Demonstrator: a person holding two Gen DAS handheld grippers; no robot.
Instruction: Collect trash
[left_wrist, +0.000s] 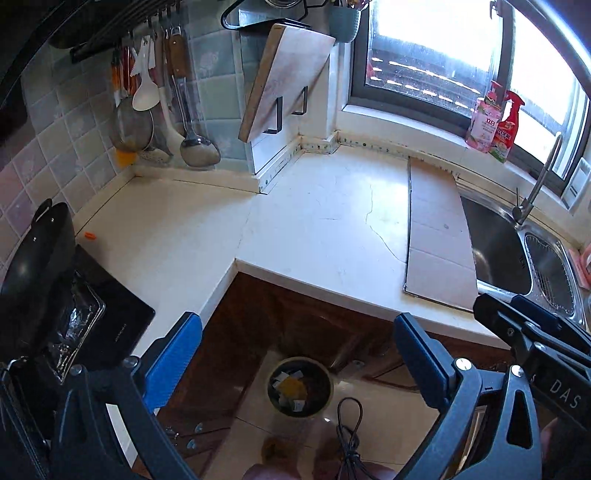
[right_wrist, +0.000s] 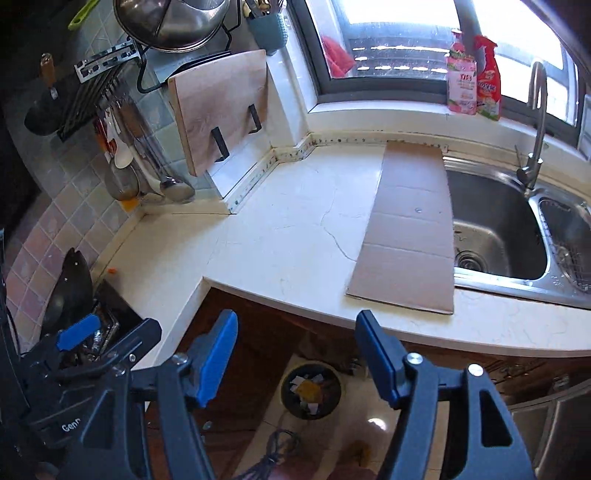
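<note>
Small kitchen with a white L-shaped worktop (left_wrist: 317, 229), a window behind it and brown cabinets underneath. The trash itself is down in a round bin (left_wrist: 300, 387) on the tiled floor, right by the cabinet corner: white paper scraps and a yellow piece (left_wrist: 292, 387) sitting inside it. Both claws hang above that bin, pointing down at it. The left claw (left_wrist: 295, 354) is spread wide, nothing between its blue pads, and the right claw (right_wrist: 297, 354) is open too, also empty. A dark cable (left_wrist: 349, 432) lies on the floor just beside the bin. Up on the worktop there's a flat sheet of cardboard (right_wrist: 410, 225) next to the steel sink (right_wrist: 495, 236), a tiny orange bit (left_wrist: 89, 235) near the black cooktop (left_wrist: 118, 314), and a wooden cutting board (left_wrist: 284, 81) leaning against the wall.
</note>
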